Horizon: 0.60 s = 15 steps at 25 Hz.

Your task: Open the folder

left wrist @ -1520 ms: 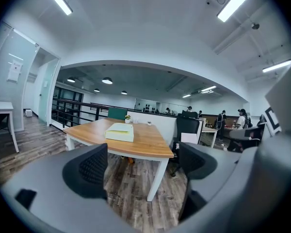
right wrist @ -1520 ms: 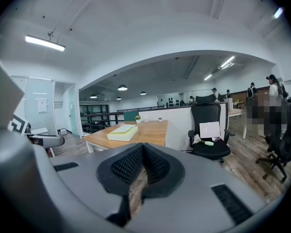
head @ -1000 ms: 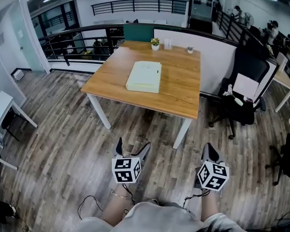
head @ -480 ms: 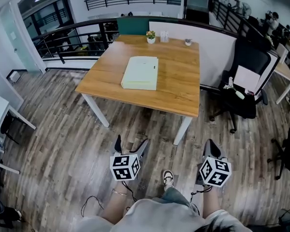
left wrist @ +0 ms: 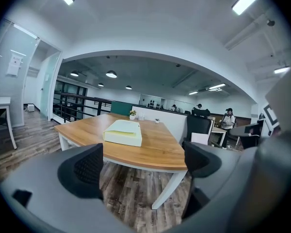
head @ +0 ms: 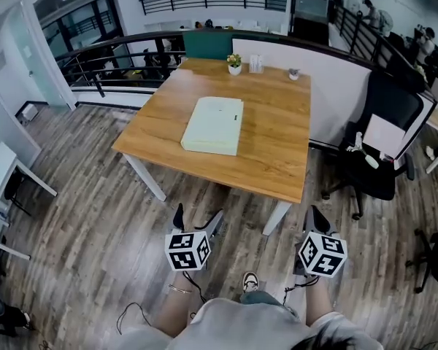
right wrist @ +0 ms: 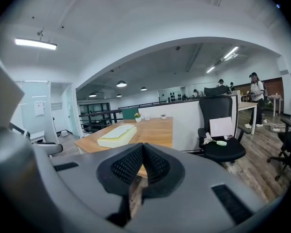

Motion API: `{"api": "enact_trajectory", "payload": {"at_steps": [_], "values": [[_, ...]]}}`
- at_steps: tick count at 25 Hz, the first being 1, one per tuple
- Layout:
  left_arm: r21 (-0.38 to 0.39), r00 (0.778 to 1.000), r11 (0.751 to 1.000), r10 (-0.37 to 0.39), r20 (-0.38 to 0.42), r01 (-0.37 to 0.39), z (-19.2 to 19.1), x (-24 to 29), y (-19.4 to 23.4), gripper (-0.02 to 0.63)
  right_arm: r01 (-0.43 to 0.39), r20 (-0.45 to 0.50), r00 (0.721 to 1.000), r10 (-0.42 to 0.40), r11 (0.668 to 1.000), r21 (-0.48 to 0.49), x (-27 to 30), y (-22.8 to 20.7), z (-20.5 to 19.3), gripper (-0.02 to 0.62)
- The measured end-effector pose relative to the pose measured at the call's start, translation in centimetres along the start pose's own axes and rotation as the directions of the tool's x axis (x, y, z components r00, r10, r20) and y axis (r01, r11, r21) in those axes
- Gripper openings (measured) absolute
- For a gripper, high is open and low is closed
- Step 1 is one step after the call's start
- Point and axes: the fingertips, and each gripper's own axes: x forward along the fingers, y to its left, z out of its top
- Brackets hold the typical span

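A thick pale yellow folder (head: pixel 213 125) lies closed and flat in the middle of a wooden table (head: pixel 277 162). It also shows in the left gripper view as the folder (left wrist: pixel 122 132) and in the right gripper view as the folder (right wrist: pixel 116 135). My left gripper (head: pixel 198 222) hangs over the floor short of the table's near edge, jaws open and empty (left wrist: pixel 141 165). My right gripper (head: pixel 316 224) is level with it to the right, near the table's corner leg, jaws shut with nothing between them (right wrist: pixel 141 165).
A small potted plant (head: pixel 235 63), a glass holder (head: pixel 255 64) and a small pot (head: pixel 293 74) stand at the table's far edge. A black office chair (head: pixel 379 148) with papers stands to the right. A white partition (head: pixel 328 86) backs the table. A white desk (head: pixel 0 173) is at left.
The table and folder have come nearer in the head view as the person stepped forward. Both grippers stay low in front of the body, their jaws unchanged.
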Motion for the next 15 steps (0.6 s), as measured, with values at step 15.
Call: {"api": "enact_trajectory", "payload": {"at_steps": [15], "values": [[0.014,0.996,0.996,0.088,-0.013,-0.088,2.7,9.3,1.3,0.528,-0.129,-0.020,0.991,0.129,0.992,0.011,12.7,-1.5,3.6,0.000]]}}
